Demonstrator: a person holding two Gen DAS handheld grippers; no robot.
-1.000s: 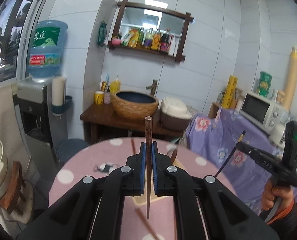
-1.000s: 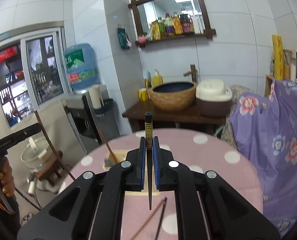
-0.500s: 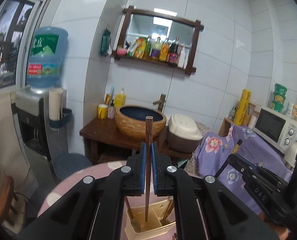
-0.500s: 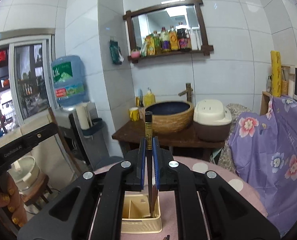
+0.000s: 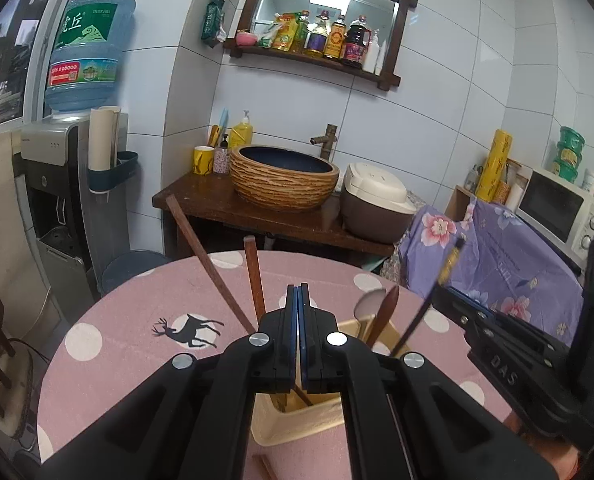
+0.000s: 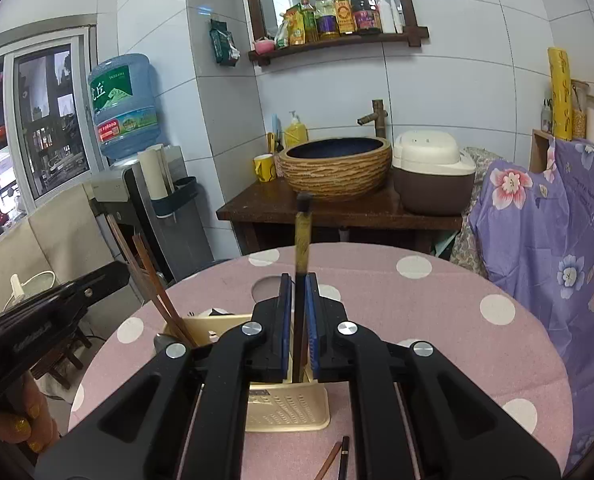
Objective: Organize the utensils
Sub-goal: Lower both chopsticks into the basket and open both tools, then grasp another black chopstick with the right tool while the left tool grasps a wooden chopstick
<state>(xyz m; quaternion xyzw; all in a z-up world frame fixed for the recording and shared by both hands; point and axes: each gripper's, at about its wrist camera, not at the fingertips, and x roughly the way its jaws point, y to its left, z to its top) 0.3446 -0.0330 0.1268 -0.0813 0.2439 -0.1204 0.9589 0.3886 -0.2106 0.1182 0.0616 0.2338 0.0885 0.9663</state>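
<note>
A beige utensil holder [image 5: 301,420] [image 6: 287,404] stands on the pink dotted table. In the left wrist view two brown chopsticks [image 5: 253,280] lean in it, beside a metal spoon [image 5: 369,300] and a wooden spoon [image 5: 385,312]. My left gripper [image 5: 298,292] is shut and empty just above the holder. My right gripper [image 6: 298,280] holds a dark chopstick with a gold band [image 6: 302,240] upright over the holder, its jaws slightly apart around it. The same chopstick shows in the left wrist view [image 5: 441,280]. The right gripper shows there too [image 5: 457,300].
Loose chopsticks [image 6: 337,458] lie on the table [image 6: 437,320] near its front edge. One more chopstick end [image 5: 265,466] lies by the holder. Behind the table are a wooden stand with a basin [image 5: 283,178], a rice cooker [image 5: 375,204] and a water dispenser [image 5: 57,184].
The brown chopstick has left my left gripper and now leans in the holder; the left jaws have closed empty. Both grippers have come lower over the holder. The right chopstick has dropped lower.
</note>
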